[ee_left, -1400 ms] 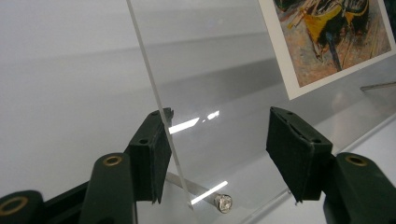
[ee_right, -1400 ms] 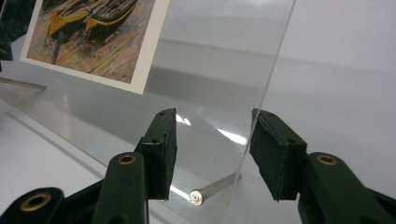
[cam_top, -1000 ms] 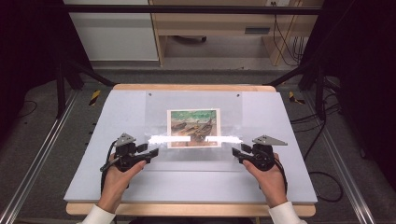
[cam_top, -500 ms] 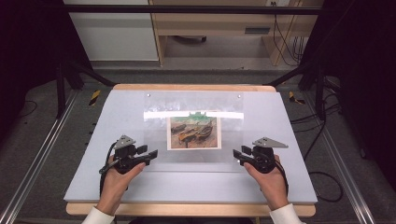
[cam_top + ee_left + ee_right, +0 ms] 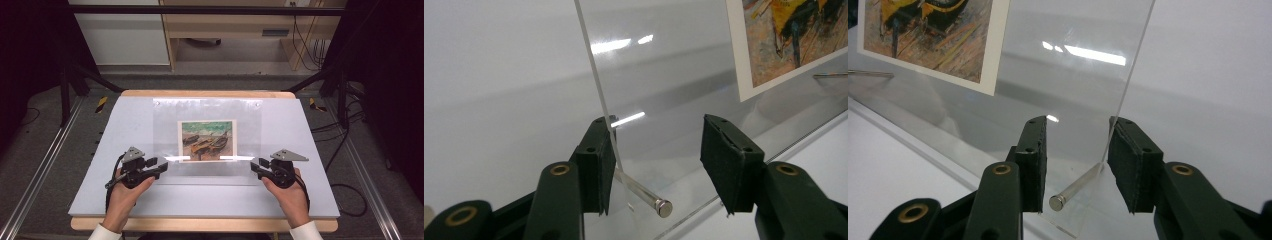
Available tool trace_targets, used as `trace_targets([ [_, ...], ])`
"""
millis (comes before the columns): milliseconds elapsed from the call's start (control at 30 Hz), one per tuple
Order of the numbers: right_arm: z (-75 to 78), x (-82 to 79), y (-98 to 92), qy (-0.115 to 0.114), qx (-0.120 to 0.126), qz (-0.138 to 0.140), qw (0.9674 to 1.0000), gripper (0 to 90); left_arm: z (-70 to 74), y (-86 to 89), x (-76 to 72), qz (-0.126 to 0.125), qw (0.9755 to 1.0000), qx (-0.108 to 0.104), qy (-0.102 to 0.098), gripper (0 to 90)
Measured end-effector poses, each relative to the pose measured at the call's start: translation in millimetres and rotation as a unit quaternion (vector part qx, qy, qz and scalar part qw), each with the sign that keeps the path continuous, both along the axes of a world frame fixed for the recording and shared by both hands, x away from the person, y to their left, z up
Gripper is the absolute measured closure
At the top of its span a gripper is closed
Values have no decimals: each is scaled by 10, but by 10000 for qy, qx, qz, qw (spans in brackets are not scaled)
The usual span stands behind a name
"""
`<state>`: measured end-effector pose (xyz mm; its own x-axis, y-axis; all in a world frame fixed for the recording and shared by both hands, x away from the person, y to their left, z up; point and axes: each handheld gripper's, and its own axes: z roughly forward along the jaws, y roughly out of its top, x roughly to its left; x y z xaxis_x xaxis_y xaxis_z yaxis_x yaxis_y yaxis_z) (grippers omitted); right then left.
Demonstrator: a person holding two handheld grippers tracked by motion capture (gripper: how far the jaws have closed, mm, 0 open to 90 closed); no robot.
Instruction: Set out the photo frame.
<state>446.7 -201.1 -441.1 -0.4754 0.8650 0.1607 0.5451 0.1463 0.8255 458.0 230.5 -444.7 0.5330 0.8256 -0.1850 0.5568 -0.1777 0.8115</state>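
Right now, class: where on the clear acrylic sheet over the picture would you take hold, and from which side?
Grip the clear acrylic sheet at its two near corners, coming from the person's side. Its near edge stands lifted off the table, and a metal pin sticks out at each corner. The left tool and right tool already straddle those corners, jaws just closing; the picture probably stays untouched.
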Motion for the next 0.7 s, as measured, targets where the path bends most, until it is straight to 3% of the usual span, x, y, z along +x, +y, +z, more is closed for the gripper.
trace_targets([
  [700, -10, -77, -12, 4, -106, 22, 9999, 656, -6, 17, -64, 5, 10000, 44, 30, 533],
])
